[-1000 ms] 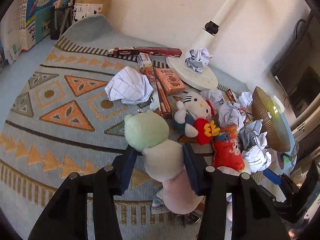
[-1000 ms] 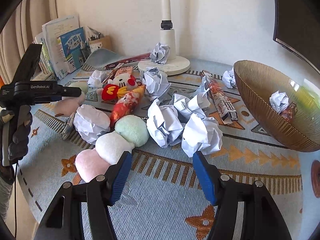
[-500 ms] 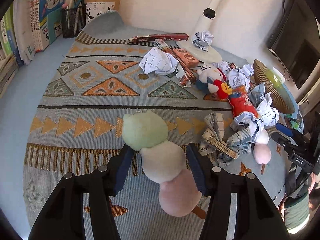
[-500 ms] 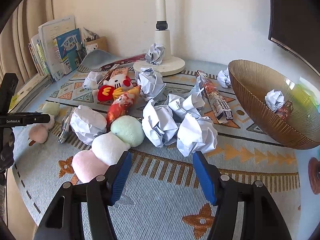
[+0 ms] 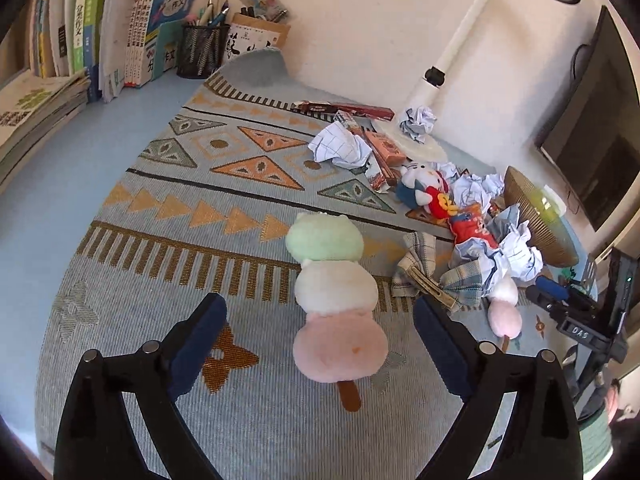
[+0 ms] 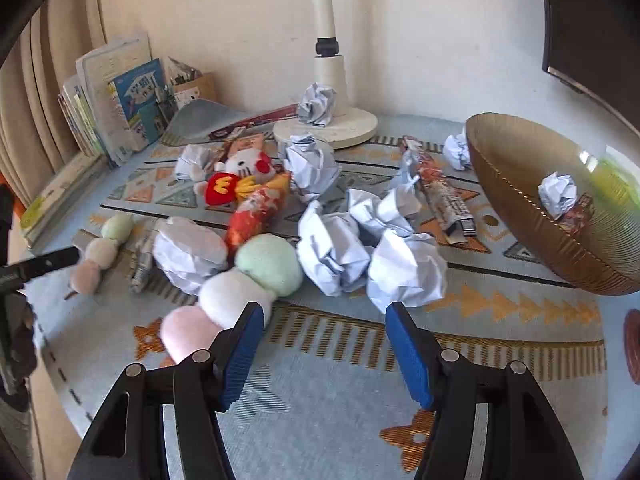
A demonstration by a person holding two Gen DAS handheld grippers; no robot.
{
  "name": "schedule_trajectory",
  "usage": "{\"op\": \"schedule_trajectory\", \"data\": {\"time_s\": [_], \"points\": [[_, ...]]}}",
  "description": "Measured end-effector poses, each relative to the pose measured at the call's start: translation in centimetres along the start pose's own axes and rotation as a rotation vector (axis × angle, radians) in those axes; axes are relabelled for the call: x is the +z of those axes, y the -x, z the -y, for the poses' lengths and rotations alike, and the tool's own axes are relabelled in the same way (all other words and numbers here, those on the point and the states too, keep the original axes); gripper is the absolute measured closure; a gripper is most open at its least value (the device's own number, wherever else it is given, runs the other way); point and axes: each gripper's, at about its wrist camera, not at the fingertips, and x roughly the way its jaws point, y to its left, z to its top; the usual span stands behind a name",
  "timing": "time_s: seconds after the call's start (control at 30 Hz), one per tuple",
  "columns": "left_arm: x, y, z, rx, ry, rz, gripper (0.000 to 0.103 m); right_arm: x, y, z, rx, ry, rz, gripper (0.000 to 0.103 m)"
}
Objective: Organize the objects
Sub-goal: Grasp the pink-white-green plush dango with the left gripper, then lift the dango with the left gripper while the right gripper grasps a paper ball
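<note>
Left tongs (image 5: 320,344) are standing wide apart over the patterned mat (image 5: 168,248) on the counter, their jaws having just been opening. Between them a three-ball plush skewer (image 5: 334,296) is lying flat on the mat, green ball farthest away, white in the middle, pink nearest, with its brown stick pointing back toward the camera. Neither pad is touching it; both are sitting clear of its sides. Just to its right a checked cloth bow (image 5: 432,276) is resting, and beyond that a heap of crumpled paper balls (image 5: 516,256), a red snack packet (image 5: 472,228) and a white cat plush (image 5: 424,184) are crowding against a ribbed amber bowl (image 5: 532,216). Books (image 5: 104,28) and a mesh pen cup (image 5: 200,50) are lining the far left wall.

Right tongs (image 6: 326,344) are hanging about half open above bare mat, gripping nothing. A second plush skewer (image 6: 236,292) is lying just beside the left pad; whether it is touching I cannot tell. Ahead of the pads, crumpled paper balls (image 6: 404,272) are sitting in a cluster. The amber bowl (image 6: 532,248) is standing at the right with one paper ball (image 6: 558,194) and a wrapper inside. Far left, the first skewer (image 6: 100,254) is lying by the tip of the other tool. A white lamp base (image 6: 328,128) is standing at the back.
</note>
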Motion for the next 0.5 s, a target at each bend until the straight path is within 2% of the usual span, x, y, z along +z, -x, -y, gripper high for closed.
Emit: {"op": "schedule_trajectory", "data": {"time_s": [0.03, 0.13, 0.17, 0.2, 0.23, 0.3, 0.37, 0.43, 0.5], "points": [[0.1, -0.8, 0.7, 0.028, -0.023, -0.023, 0.009, 0.8, 0.5, -1.1, 0.018, 0.017, 0.018, 0.041], [0.4, -3.1, 1.8, 0.102, -0.043, -0.058, 0.01, 2.1, 0.1, -5.5, -0.062, 0.191, 0.032, 0.04], [0.4, -3.6, 2.1, 0.146, -0.049, -0.063, 0.014, 2.0, -0.8, -6.6, -0.069, 0.236, 0.008, 0.04], [0.4, -3.7, 2.3, 0.193, -0.061, -0.048, 0.029, 1.9, -1.7, -7.5, -0.066, 0.27, -0.022, 0.04], [0.3, -3.6, 2.4, 0.221, -0.071, -0.039, 0.034, 1.6, -2.7, -8.4, -0.063, 0.313, -0.045, 0.04], [0.1, -3.4, 2.8, 0.205, -0.103, -0.033, 0.051, 0.8, -4.3, -10.1, -0.116, 0.436, -0.048, 0.04], [-0.2, -3.4, 3.1, 0.227, -0.118, -0.02, 0.051, 0.3, -5.7, -11.2, -0.202, 0.542, -0.036, 0.04], [-0.1, -3.6, 3.5, 0.246, -0.137, -0.019, 0.051, 0.4, -7.0, -11.3, -0.23, 0.582, -0.044, 0.04], [-0.1, -3.6, 3.3, 0.234, -0.128, -0.017, 0.051, 0.4, -8.3, -11.3, -0.25, 0.592, -0.056, 0.04]]}}
